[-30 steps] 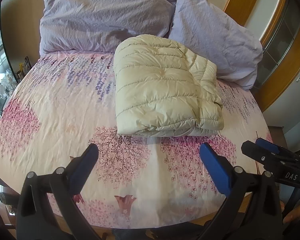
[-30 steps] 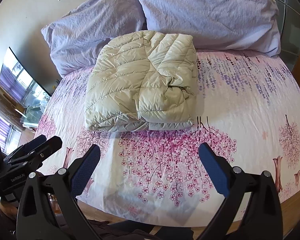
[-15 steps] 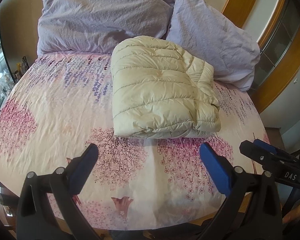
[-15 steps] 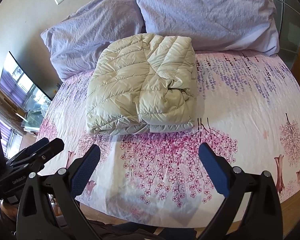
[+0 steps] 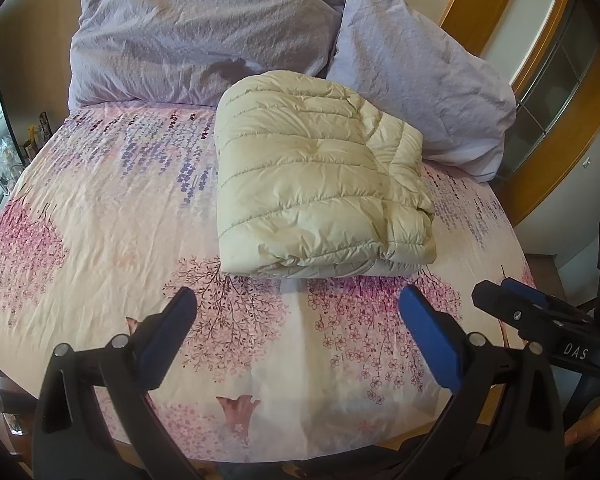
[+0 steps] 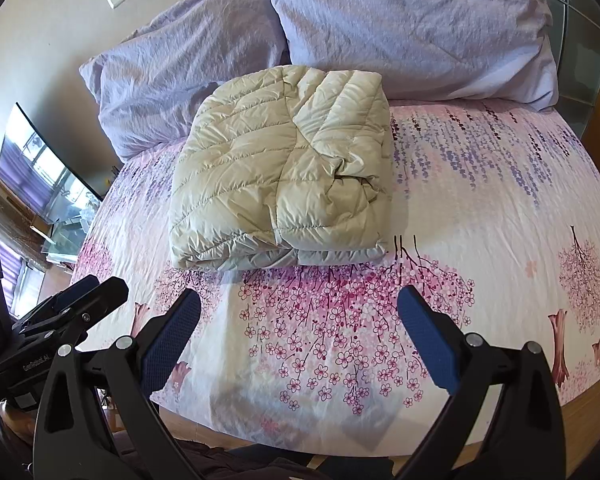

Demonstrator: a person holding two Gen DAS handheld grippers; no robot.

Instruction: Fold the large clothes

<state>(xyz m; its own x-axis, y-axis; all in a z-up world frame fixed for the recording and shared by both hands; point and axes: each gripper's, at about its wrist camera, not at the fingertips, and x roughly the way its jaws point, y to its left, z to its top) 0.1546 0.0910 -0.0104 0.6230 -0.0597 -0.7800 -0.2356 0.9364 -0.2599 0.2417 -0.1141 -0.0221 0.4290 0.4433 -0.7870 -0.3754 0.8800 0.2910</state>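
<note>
In the left wrist view, the left claw (image 5: 296, 332) hangs above the near part of the bed (image 5: 100, 220), its blue pads spread wide and holding nothing. The cream down jacket (image 5: 316, 196) lies folded into a compact block on the floral sheet, its far edge just beside the lilac pillows (image 5: 204, 36); this placement suggests the fold is complete and the garment is parked clear of the near edge. The right claw (image 5: 540, 320) shows at the right margin. In the right wrist view, the right claw (image 6: 300, 332) is likewise spread and empty, short of the jacket (image 6: 280, 184). Compared with a second ago, the jacket sits slightly farther from both claws, consistent with withdrawal.
</note>
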